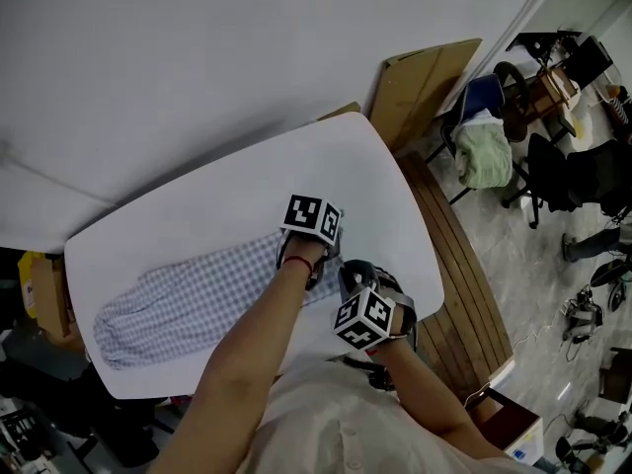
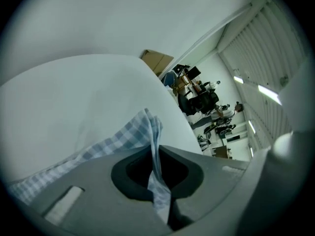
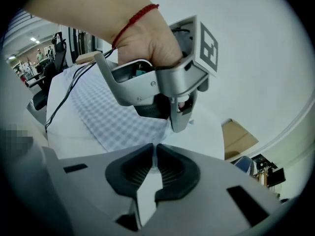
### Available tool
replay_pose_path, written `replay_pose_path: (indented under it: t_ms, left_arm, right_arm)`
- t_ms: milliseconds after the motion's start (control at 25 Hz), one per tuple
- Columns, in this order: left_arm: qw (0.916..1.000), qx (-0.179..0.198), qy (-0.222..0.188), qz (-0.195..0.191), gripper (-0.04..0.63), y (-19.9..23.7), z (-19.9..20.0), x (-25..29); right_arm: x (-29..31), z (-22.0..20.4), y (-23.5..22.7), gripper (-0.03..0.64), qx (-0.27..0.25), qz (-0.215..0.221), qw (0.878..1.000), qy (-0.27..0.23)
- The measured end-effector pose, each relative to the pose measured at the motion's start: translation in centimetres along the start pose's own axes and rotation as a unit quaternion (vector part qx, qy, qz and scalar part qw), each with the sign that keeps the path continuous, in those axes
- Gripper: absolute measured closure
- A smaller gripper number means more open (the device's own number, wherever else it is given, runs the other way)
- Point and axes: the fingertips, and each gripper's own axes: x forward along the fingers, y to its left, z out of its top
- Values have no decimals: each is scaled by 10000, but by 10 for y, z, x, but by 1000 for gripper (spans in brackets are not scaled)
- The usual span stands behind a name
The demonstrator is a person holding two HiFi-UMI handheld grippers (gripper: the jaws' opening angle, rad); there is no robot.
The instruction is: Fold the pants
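The right tongs (image 3: 153,151), closest in, are shut on a thin edge of the checked pants (image 1: 197,299). The white desk (image 1: 247,191) has open room beyond the pants, which lie along its near edge. The left tongs (image 2: 156,154) pinch bunched cloth at the same end.

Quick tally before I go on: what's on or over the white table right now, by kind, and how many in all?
Checked pants: 1
Grippers: 2, the left gripper and the right gripper
Total: 3
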Motion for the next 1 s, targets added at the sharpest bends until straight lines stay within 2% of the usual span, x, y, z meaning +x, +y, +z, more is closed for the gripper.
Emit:
replay_pose_path:
  t_ms: [160, 360, 560, 680, 800, 1000]
  left_arm:
    - [9991, -92, -248, -333, 572, -23, 15, -9]
    - [9932, -240, -548, -1001, 572, -77, 42, -7]
    - [9846, 141, -728, -1583, 572, -151, 73, -10]
    - [9806, 498, -827, -1706, 572, -180, 83, -23]
    - [9800, 645, -926, -1638, 572, -180, 85, -36]
    - [9791, 554, -1126, -1601, 572, -151, 69, -75]
  right_arm:
    - [-20, -1, -21, 580, 283, -127, 9994, -135]
    - [-54, -19, -63, 580, 761, -338, 9964, -128]
    - [-104, -40, -114, 580, 1127, -810, 9903, -106]
    - [-128, -38, -130, 580, 1216, -936, 9879, -216]
    - [-132, -26, -123, 580, 1232, -756, 9887, -402]
    - [-129, 14, -84, 580, 1183, -201, 9895, -811]
